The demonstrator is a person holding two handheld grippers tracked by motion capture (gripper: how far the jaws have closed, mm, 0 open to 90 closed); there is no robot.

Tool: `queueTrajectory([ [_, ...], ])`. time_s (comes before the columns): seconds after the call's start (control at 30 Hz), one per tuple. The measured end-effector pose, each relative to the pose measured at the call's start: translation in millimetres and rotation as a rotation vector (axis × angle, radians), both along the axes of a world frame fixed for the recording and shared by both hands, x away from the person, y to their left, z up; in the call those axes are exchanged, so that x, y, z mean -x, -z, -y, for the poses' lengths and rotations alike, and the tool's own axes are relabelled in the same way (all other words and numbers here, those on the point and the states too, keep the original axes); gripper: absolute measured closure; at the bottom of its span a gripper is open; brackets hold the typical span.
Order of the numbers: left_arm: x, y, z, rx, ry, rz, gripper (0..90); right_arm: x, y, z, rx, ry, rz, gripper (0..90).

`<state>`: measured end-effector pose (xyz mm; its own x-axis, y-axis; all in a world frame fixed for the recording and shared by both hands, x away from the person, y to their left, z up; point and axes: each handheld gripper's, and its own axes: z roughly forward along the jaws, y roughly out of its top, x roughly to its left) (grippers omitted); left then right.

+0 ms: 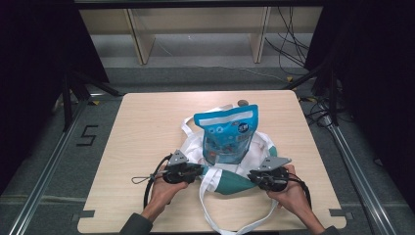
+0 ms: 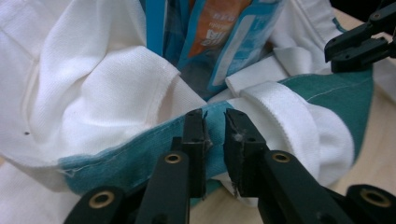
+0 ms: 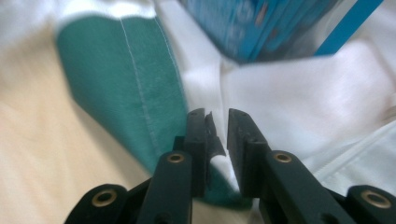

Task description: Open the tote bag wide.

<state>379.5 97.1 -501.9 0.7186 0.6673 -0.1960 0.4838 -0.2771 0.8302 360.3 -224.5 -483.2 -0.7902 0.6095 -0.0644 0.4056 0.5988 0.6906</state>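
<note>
Resting mid-table, the white-and-teal tote bag [image 1: 230, 171] carries a blue snack pouch [image 1: 227, 134] standing upright on it. The left gripper [image 2: 215, 122] pinches the bag's teal hem between narrowly parted jaws. The right gripper [image 3: 216, 122] pinches white cloth at the opposite edge the same way.

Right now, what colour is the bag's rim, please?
Teal green on the bag's rim, clearest in the left gripper view.
</note>
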Motion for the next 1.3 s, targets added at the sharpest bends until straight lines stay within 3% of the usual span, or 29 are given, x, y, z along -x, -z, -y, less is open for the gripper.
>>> queueTrajectory([
  [0.13,-2.1,3.1,4.7,-0.044,0.007,0.031,80.0,-11.6,17.7,-13.3,0.075,-0.009,-0.002,80.4],
  [0.17,-2.7,4.5,4.6,-0.071,0.01,0.048,80.6,-13.7,18.3,-14.4,0.086,-0.001,0.017,80.6],
  [0.33,-13.8,8.8,6.3,-0.056,-0.02,0.044,81.8,-19.0,17.8,-13.3,0.059,0.002,-0.016,80.6],
  [0.4,-19.7,9.2,5.9,-0.082,-0.022,0.059,82.7,-23.3,20.3,-15.3,0.04,0.016,0.006,80.6],
  [0.43,-23.3,9.7,7.2,-0.069,-0.036,0.062,82.8,-25.7,18.2,-16.0,0.052,0.016,-0.014,80.6],
  [0.47,-28.6,9.8,6.6,-0.066,-0.046,0.056,83.0,-29.2,20.0,-17.4,0.044,0.022,0.007,80.6],
  [0.53,-35.8,10.6,6.5,-0.051,-0.066,0.056,83.3,-36.1,20.7,-19.2,0.034,0.035,0.005,80.5],
  [0.77,-57.9,13.1,1.1,-0.019,-0.073,0.043,83.5,-55.8,20.4,-19.6,0.015,0.053,-0.02,80.3],
  [0.83,-60.3,14.0,1.5,-0.014,-0.078,0.049,83.5,-58.7,23.2,-19.9,-0.008,0.059,0.0,80.2],
  [0.9,-61.7,14.4,0.3,-0.006,-0.073,0.048,83.5,-59.7,21.9,-19.4,0.001,0.058,-0.018,80.1],
  [0.97,-61.5,14.7,-0.3,0.011,-0.081,0.045,83.3,-60.3,23.4,-19.7,-0.013,0.062,-0.003,78.8],
  [1.03,-61.5,12.4,-1.4,0.014,-0.079,0.031,81.9,-60.2,21.1,-17.2,-0.025,0.074,-0.007,74.2],
  [1.1,-60.6,11.6,-1.2,0.009,-0.079,0.042,80.7,-60.3,17.9,-14.3,-0.054,0.07,0.001,73.0],
  [1.3,-61.5,7.7,-3.8,0.027,-0.067,0.02,77.5,-58.6,9.7,-5.3,-0.074,0.085,0.014,68.7],
])
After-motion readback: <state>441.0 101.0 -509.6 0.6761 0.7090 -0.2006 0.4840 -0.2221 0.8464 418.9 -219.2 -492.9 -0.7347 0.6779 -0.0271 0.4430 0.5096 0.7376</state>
